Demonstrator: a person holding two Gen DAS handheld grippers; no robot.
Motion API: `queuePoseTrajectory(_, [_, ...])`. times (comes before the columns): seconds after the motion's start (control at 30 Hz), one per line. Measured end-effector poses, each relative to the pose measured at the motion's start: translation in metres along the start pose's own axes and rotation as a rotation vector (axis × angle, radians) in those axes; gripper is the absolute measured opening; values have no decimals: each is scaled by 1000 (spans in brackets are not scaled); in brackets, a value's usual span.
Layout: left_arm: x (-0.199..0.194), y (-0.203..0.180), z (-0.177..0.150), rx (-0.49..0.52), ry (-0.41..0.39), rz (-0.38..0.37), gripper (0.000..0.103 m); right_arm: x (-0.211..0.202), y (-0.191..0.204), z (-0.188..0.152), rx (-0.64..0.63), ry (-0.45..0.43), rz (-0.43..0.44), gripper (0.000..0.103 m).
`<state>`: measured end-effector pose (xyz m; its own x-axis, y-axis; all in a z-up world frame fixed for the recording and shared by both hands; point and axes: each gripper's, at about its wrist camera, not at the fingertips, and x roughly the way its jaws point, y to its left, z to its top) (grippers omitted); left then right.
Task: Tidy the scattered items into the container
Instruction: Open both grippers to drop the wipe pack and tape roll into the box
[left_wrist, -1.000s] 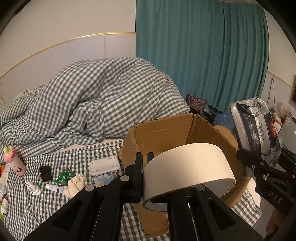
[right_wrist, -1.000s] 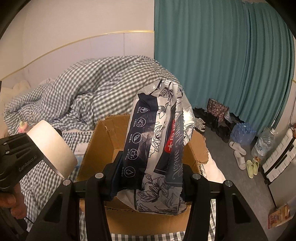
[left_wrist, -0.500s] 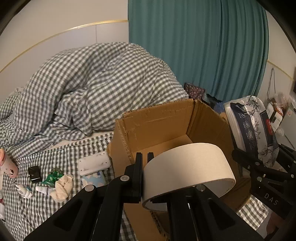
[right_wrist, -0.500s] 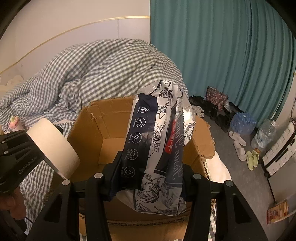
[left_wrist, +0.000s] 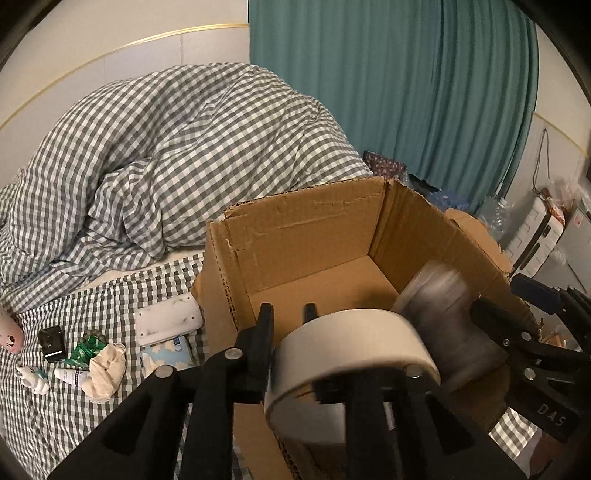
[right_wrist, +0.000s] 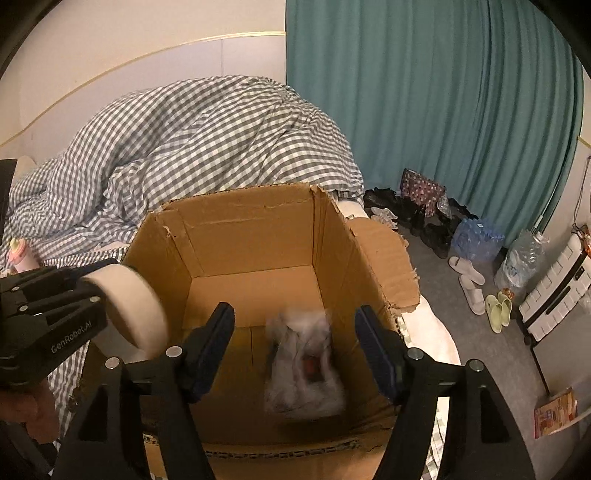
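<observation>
An open cardboard box (left_wrist: 314, 229) (right_wrist: 251, 229) stands on the checked bed. My left gripper (left_wrist: 288, 314) hangs over the box's near left corner and its jaws are opening. The wall of a beige tape roll (left_wrist: 351, 347) still stands between them, with one finger inside the ring, and the pads no longer pinch it. My right gripper (right_wrist: 295, 317) is over the box, its jaws opening with nothing between them. Below it a flowered wipes pack (right_wrist: 303, 369) is a blur inside the box, falling or just landed. The tape roll (right_wrist: 129, 310) also shows in the right wrist view.
Left of the box on the bed lie a white flat plate (left_wrist: 168, 323), a tissue pack (left_wrist: 166, 356), a crumpled cloth (left_wrist: 105, 369), a green wrapper (left_wrist: 86, 349), a small black item (left_wrist: 51, 343) and a tube (left_wrist: 70, 376). A heaped checked duvet (left_wrist: 184, 147) lies behind. Slippers (right_wrist: 471, 284) lie on the floor.
Both grippers came down closer over the box. The right jaws opened and the wipes pack dropped into the box. The left jaws parted around the tape's wall.
</observation>
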<state>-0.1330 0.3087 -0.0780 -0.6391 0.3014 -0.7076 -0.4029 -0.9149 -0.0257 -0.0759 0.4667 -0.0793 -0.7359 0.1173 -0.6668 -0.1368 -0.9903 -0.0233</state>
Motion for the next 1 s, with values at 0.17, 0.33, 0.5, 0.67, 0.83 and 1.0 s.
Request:
queuePoseTrajectory(0.17, [-8, 0, 2, -4, -23, 1, 54, -8, -2, 1, 6, -12, -3, 70])
queuePoseTrajectory(0.33, [-18, 0, 5, -3, -45, -7, 72, -20, -5, 2, 15, -31, -8, 72])
queuePoseTrajectory(0.5, [-35, -1, 6, 0, -79, 4, 80, -38, -6, 4, 19, -58, -12, 73])
queuePoseTrajectory(0.67, [-58, 7, 5, -22, -125, 29, 102, -60, -1, 7, 26, -96, -16, 82])
queuePoseTrajectory(0.83, [-84, 18, 4, -46, -164, 33, 103, -82, 7, 9, 30, -127, -25, 91])
queuePoseTrajectory(1.0, [-112, 27, -1, -54, -202, 49, 103, -106, 14, 10, 32, -167, -19, 103])
